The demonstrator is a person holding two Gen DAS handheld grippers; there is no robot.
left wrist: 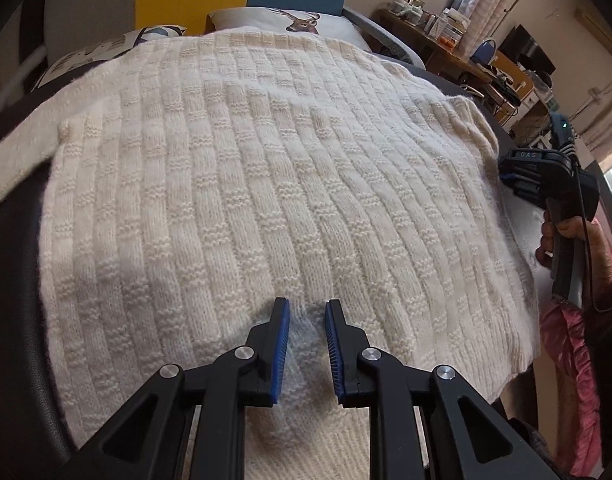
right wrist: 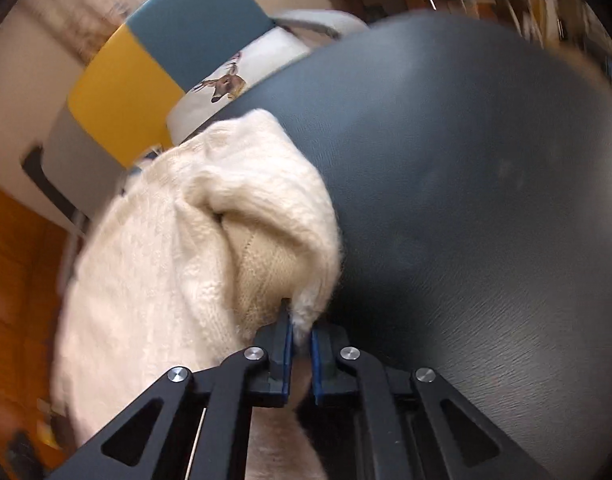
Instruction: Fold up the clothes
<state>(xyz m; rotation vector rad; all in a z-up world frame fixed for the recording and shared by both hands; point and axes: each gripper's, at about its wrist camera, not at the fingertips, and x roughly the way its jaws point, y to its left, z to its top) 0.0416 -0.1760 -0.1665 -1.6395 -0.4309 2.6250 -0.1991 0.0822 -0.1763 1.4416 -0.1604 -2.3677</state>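
Black fingers of the left gripper (left wrist: 307, 344) fill the bottom of the left wrist view, their blue pads standing a narrow way apart with a raised fold of the cream knitted sweater (left wrist: 265, 184) between them; whether the pads press on the wool cannot be told. That sweater lies spread flat over a dark padded table (left wrist: 13, 300), covering most of it. Beyond the sweater's far edge sits a white cushion (left wrist: 306, 20) printed with a deer's head. At the sweater's right edge the right gripper (left wrist: 510, 180) shows from the side, held by a hand (left wrist: 562, 236).

Seen from the right wrist, the right gripper (right wrist: 301, 340) is clamped on a fuzzy edge of the sweater (right wrist: 153, 264), the pads nearly meeting on the wool. From there the sweater bunches up and away to the left, lifted off the bare table (right wrist: 466, 184) stretching to its right. The deer cushion (right wrist: 225, 84) lies past the sweater's far end. This view is blurred.
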